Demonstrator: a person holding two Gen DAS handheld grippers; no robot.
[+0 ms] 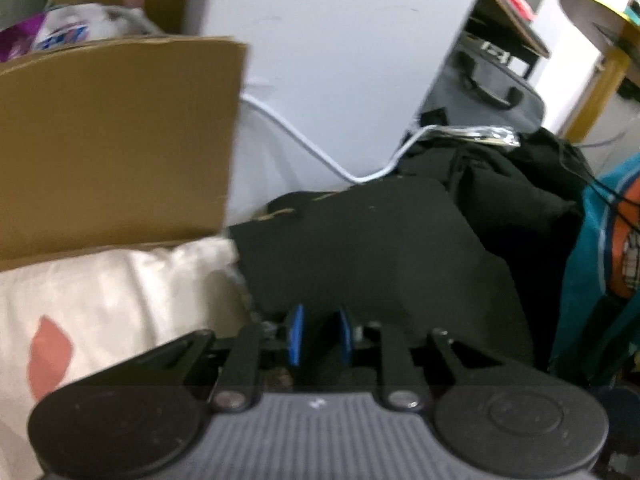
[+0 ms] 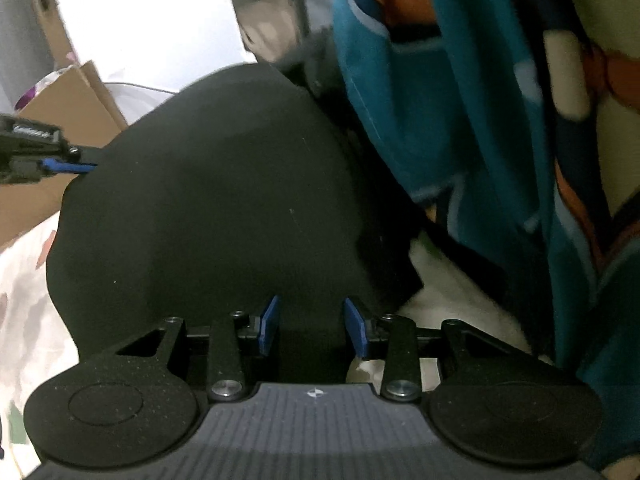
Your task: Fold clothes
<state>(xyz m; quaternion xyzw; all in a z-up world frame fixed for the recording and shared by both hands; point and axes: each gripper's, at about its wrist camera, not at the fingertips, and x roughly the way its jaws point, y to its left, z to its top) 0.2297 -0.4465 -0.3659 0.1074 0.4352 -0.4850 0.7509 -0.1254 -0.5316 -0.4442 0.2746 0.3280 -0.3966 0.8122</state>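
Note:
A black garment (image 1: pixel 372 248) lies in a flat folded shape on a white sheet with pink patches (image 1: pixel 92 300). In the right wrist view the garment (image 2: pixel 224 192) fills the middle. My left gripper (image 1: pixel 320 334) sits at its near edge with the blue pads (image 1: pixel 297 332) a narrow gap apart and black cloth between them. It also shows at the left of the right wrist view (image 2: pixel 68 166), pinching the garment's left edge. My right gripper (image 2: pixel 312 326) has its blue pads (image 2: pixel 269 324) wide apart over the garment's near edge.
A brown cardboard box (image 1: pixel 116 140) stands at the left, a white cabinet (image 1: pixel 340 48) with a white cable (image 1: pixel 320 152) behind. A dark heap of clothes (image 1: pixel 520 188) and a teal and orange blanket (image 2: pixel 500 120) lie at the right.

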